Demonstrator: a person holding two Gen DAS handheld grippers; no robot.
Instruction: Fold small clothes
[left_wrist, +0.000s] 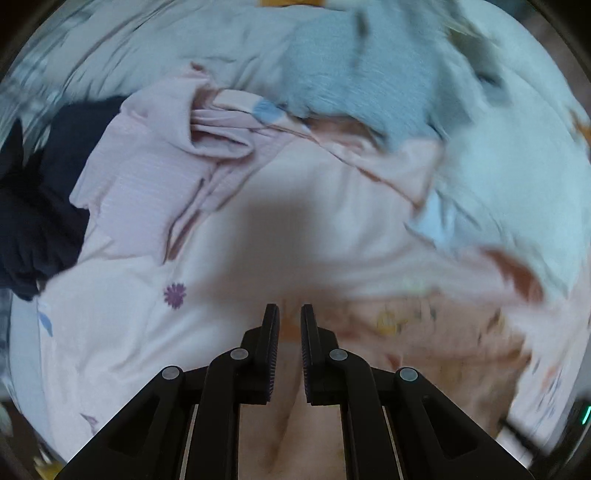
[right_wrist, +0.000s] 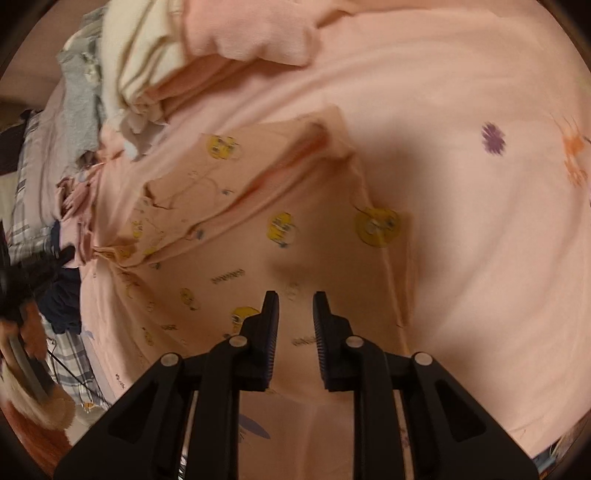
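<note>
Low in the left wrist view, your left gripper (left_wrist: 289, 314) has its jaws drawn together with only a slit between the pads, and peach cloth fills that slit, so it appears clamped on the peach printed garment (right_wrist: 258, 206). Your right gripper (right_wrist: 295, 301) has its jaws apart with nothing between the pads; it hangs over the lower middle of that garment, not touching it. In the right wrist view the garment lies across the centre on the pink sheet (right_wrist: 480, 240), creased toward the left edge of the frame, and its right hem runs from upper centre down to lower right of centre. To the right of that hem you have bare sheet, marked only by a purple flower (right_wrist: 494, 138) and an orange one near the right edge. Upper left is crowded: a stack of cream and pink clothes (right_wrist: 243, 33) sits just beyond the garment's top corner. In the left wrist view a grey-blue cloth (left_wrist: 343, 81) lies at the top and a navy cloth (left_wrist: 44, 192) at the left edge. The garment carries yellow cartoon faces and short dark lines of writing, too blurred to read.
</note>
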